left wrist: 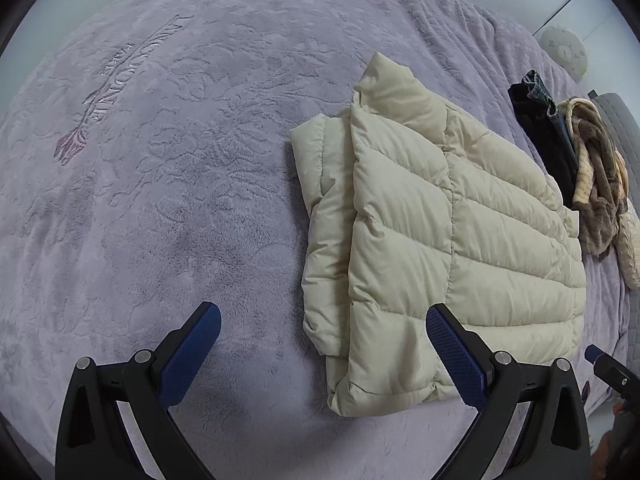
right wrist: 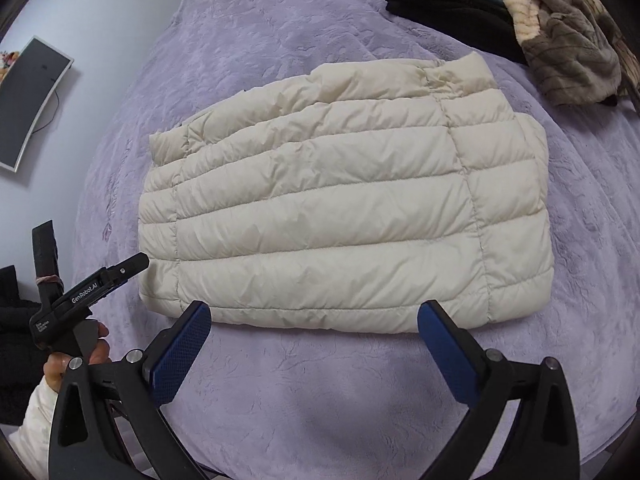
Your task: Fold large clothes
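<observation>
A cream quilted puffer jacket point(left wrist: 440, 240) lies folded into a compact rectangle on the lilac fleece bedspread point(left wrist: 160, 160). It also shows in the right wrist view point(right wrist: 340, 216), with its collar at the upper right. My left gripper point(left wrist: 324, 320) is open and empty, hovering just short of the jacket's near corner. My right gripper point(right wrist: 314, 316) is open and empty, just in front of the jacket's near long edge. The left gripper point(right wrist: 92, 288) also appears at the left of the right wrist view, held by a hand.
A heap of other clothes point(left wrist: 592, 176), dark jeans and brown and cream knits, lies beyond the jacket; it also shows in the right wrist view point(right wrist: 520, 12). A round cushion point(left wrist: 564, 50) sits far right. A dark monitor point(right wrist: 28, 104) stands by the wall. The bedspread point(right wrist: 320, 380) extends around.
</observation>
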